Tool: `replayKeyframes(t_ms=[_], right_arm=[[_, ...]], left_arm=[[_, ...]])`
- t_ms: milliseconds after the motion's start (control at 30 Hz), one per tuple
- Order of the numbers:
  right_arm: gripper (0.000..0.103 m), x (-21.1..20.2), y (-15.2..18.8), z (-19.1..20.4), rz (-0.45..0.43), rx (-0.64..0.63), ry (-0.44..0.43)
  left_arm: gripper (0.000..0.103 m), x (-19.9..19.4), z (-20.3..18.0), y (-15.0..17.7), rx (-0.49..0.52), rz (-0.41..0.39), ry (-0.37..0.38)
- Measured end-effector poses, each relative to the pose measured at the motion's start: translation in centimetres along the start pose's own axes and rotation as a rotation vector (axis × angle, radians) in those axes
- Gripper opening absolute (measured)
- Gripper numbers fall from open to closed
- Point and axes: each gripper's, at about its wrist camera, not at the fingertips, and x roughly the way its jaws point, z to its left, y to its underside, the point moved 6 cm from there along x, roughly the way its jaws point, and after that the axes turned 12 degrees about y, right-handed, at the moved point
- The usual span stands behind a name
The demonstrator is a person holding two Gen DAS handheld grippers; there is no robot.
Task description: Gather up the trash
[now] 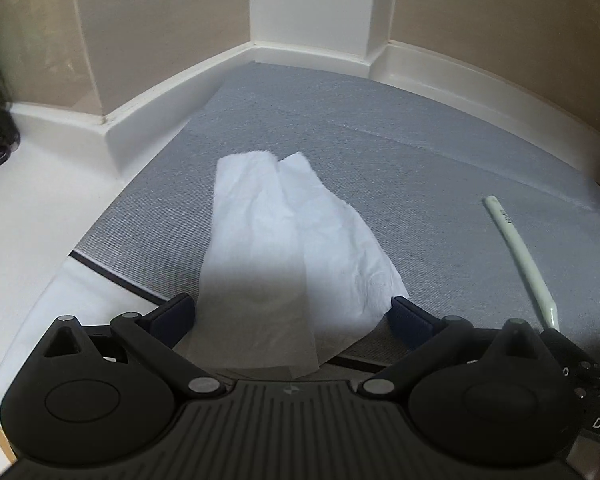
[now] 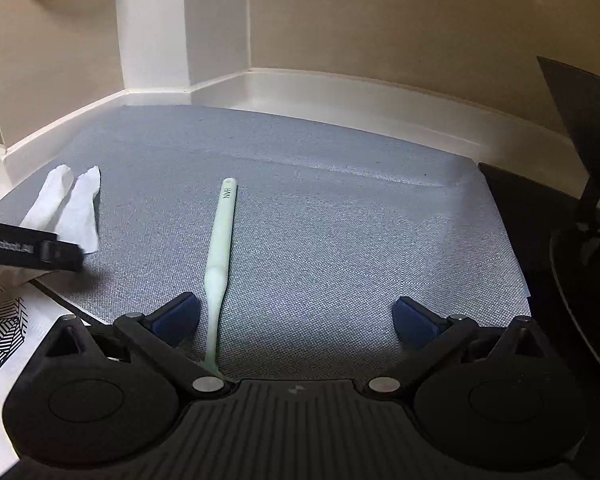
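My left gripper has its fingers spread wide around the near end of the white tissue on the grey mat. My right gripper, fingers apart, frames the pale green toothbrush lying beside its left finger.

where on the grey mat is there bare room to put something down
Bare: the far half of the grey mat up to the white baseboard, and the stretch right of the pale green stick. Crowded: the left edge, where the white tissue lies between the open left claw.
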Motion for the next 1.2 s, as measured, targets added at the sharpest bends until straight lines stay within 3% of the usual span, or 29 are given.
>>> replayKeyframes(t_ms=[633,1200], right_arm=[[0.103,-0.05,0.07,0.22,-0.001,-0.001,0.001],[0.103,-0.34,0.16,0.53,-0.001,-0.012,-0.007]], left_arm=[[0.103,0.43,-0.24,-0.83,-0.043,0.029,-0.040],[0.103,-0.26,-0.32,-0.25,-0.025,-0.011,-0.037]])
